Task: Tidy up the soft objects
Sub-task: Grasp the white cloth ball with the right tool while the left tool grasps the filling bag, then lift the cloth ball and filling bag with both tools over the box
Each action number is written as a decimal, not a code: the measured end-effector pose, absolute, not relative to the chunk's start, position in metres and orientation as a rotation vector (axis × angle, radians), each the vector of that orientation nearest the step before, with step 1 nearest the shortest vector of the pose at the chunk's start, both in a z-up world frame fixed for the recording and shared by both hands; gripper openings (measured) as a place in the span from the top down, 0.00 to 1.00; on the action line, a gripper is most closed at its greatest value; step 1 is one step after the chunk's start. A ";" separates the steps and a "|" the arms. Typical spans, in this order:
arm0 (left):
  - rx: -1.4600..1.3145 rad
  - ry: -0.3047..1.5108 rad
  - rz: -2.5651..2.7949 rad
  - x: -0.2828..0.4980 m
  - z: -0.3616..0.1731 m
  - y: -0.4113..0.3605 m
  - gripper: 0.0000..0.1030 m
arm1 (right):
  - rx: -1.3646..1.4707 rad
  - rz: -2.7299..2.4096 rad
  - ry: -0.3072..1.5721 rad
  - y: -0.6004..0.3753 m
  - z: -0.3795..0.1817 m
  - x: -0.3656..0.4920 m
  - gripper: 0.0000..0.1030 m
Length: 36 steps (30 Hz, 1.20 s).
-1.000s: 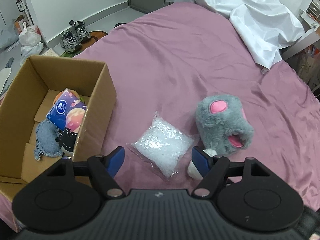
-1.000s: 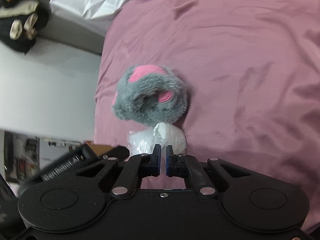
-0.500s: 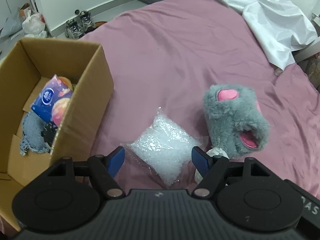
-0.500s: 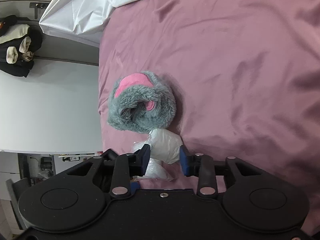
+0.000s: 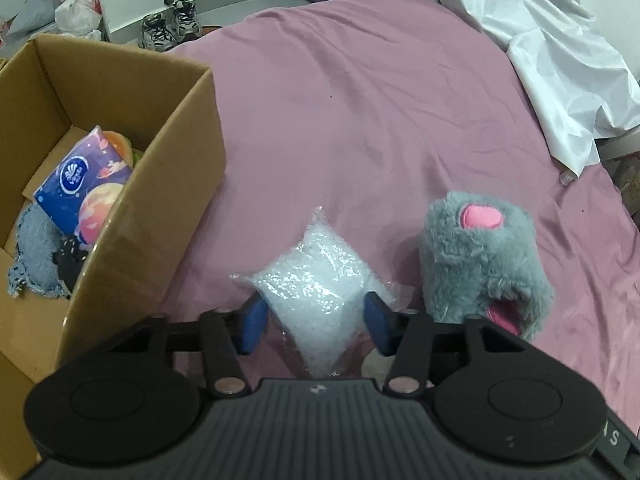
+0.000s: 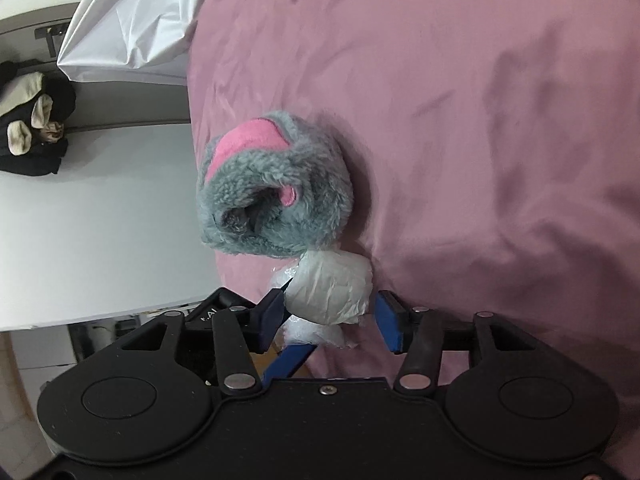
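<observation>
1. My left tool (image 5: 316, 322) is closing around the clear bag of pellets (image 5: 320, 292) at 12 o'clock; pads not yet pressing.
2. My right tool (image 6: 330, 316) is opening around the white wad (image 6: 330, 292).
3. The grey plush (image 5: 480, 264) sits at 2 o'clock on the bed (image 5: 360, 100).
4. The cardboard box (image 5: 160, 184) stands at 10 o'clock, its wall in the way.

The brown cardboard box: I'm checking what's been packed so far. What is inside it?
Inside the brown cardboard box: a purple-blue tissue pack, a blue-grey fuzzy cloth, a small black item and something orange. The near wall hides the rest.
</observation>
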<state>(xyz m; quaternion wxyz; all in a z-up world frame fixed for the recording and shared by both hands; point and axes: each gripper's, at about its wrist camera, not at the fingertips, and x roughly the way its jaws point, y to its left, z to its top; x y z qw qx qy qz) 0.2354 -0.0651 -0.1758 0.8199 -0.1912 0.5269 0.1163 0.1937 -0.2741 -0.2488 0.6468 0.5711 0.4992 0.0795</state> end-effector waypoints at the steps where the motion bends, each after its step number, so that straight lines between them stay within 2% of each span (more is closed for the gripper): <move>1: -0.414 1.122 0.248 0.236 -0.176 -0.065 0.56 | 1.306 0.186 1.138 -0.273 -0.250 0.194 0.55; 4: -0.418 1.114 0.240 0.236 -0.173 -0.064 0.61 | 1.294 0.189 1.133 -0.271 -0.248 0.194 0.57; 11: -0.398 1.105 0.264 0.226 -0.161 -0.062 0.67 | 1.257 0.202 1.106 -0.270 -0.238 0.191 0.58; 36: -0.408 0.923 0.292 0.171 -0.077 -0.029 0.68 | 1.051 0.388 0.889 -0.262 -0.165 0.173 0.58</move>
